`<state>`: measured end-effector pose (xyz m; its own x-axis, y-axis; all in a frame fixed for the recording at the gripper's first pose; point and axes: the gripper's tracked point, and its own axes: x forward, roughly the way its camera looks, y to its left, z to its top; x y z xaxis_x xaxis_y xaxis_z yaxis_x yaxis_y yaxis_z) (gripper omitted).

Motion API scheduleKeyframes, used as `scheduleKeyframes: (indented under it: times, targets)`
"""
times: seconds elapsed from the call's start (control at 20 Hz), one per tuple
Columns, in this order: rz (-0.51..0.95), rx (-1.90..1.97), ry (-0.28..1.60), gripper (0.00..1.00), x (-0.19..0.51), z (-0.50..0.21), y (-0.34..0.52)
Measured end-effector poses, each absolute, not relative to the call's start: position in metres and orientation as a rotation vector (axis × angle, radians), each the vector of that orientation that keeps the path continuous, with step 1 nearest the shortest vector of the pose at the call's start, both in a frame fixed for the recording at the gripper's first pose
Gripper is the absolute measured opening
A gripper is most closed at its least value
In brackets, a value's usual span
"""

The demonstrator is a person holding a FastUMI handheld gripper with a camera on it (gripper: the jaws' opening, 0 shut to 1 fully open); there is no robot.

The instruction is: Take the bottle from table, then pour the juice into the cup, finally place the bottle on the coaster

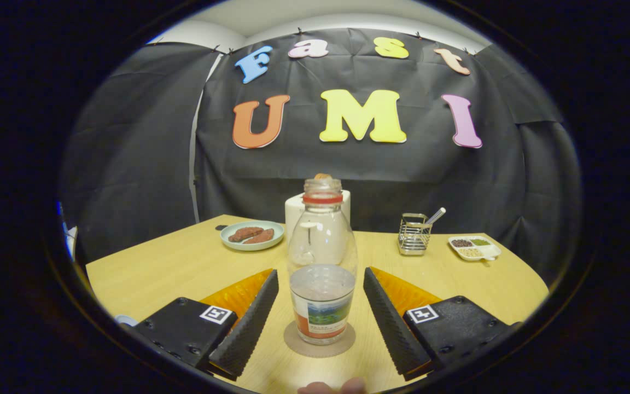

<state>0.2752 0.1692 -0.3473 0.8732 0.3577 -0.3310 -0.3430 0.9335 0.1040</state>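
A clear bottle (322, 262) with a red neck ring and a picture label stands upright on a round brown coaster (320, 340) on the wooden table (173, 268). It holds a little clear liquid in its lower part. My gripper (320, 312) is open. Its two fingers flank the bottle's lower half, one on each side, with a gap between each pad and the glass. The bottle has no cap on it.
Beyond the bottle stands a white box-like object (295, 213). A pale plate (252, 235) with brown food lies behind the left finger. A wire holder (414, 234) with a utensil and a small divided dish (474, 247) sit behind the right finger. A fingertip (332, 387) shows nearest me.
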Motion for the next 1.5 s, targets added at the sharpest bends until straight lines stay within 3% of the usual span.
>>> scheduleKeyframes:
  times: [0.35, 0.75, 1.1, 1.5]
  targets:
    - [0.261, 0.056, 0.235, 1.0, 0.249, -0.237, 0.131]
    - [0.152, 0.042, 0.122, 1.0, 0.161, -0.116, 0.085]
    - [0.132, 0.105, 0.07, 1.0, 0.105, -0.079, 0.058]
    - [0.134, 0.089, 0.065, 1.0, 0.084, -0.099, 0.067]
